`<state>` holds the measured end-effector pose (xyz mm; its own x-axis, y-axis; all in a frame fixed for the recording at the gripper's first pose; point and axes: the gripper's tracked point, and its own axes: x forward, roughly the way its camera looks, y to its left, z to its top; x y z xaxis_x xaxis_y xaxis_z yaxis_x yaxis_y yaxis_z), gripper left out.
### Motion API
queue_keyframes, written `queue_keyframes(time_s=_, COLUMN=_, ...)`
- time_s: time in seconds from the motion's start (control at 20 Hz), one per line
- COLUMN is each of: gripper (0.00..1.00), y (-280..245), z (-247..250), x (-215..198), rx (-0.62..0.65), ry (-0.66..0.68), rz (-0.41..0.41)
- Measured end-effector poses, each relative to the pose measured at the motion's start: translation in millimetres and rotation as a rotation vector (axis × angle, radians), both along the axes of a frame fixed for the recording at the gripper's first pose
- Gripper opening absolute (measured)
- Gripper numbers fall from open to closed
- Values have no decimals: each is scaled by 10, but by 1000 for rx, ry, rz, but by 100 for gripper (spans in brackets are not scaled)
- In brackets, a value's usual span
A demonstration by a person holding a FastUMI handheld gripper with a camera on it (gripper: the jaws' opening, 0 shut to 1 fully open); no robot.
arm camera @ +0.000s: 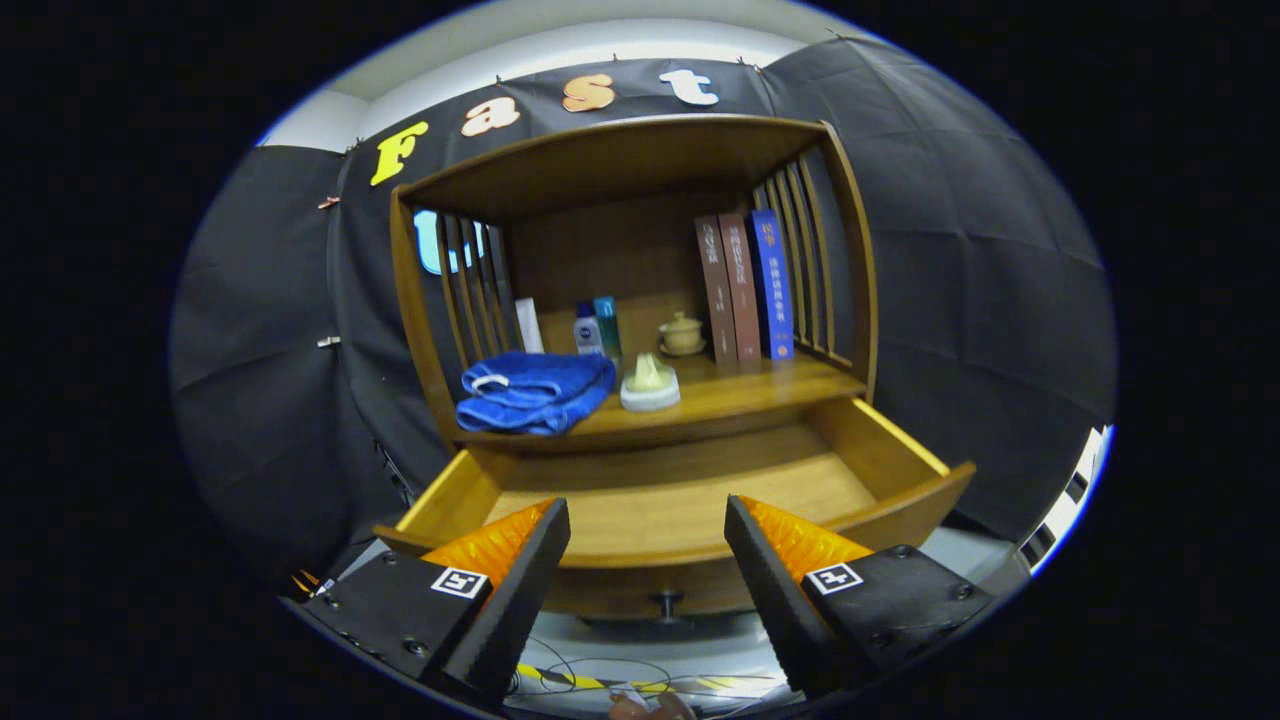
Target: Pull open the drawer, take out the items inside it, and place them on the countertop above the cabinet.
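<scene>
The wooden drawer [880, 450] stands pulled out toward me, and the part of its floor I can see is bare. Its knob [665, 603] sits low on the front panel, between my fingers. My gripper [647, 520] is open, fingers spread wide in front of the drawer's front panel, with nothing between them. On the countertop [740, 400] above the drawer lie a folded blue towel [535, 390] at the left and a white brush with a pale handle [649, 385] just right of it.
Further back on the counter stand a white tube [528, 325], a small bottle [588, 332], a teal box [607, 326], a lidded cup [682, 333] and three upright books [745, 287]. Slatted side walls and a top board enclose the counter. Cables lie on the floor below the drawer.
</scene>
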<state>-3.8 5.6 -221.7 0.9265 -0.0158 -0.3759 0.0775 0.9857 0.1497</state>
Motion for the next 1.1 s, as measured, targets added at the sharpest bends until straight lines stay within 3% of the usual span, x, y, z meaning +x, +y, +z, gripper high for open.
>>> queue_keyframes(time_s=0.55, gripper=100, y=12, z=-878, x=-19, rx=-22, ry=47, rz=3)
queue_keyframes(time_s=1.1, gripper=100, y=-7, z=-881, x=215, rx=-39, ry=47, rz=0)
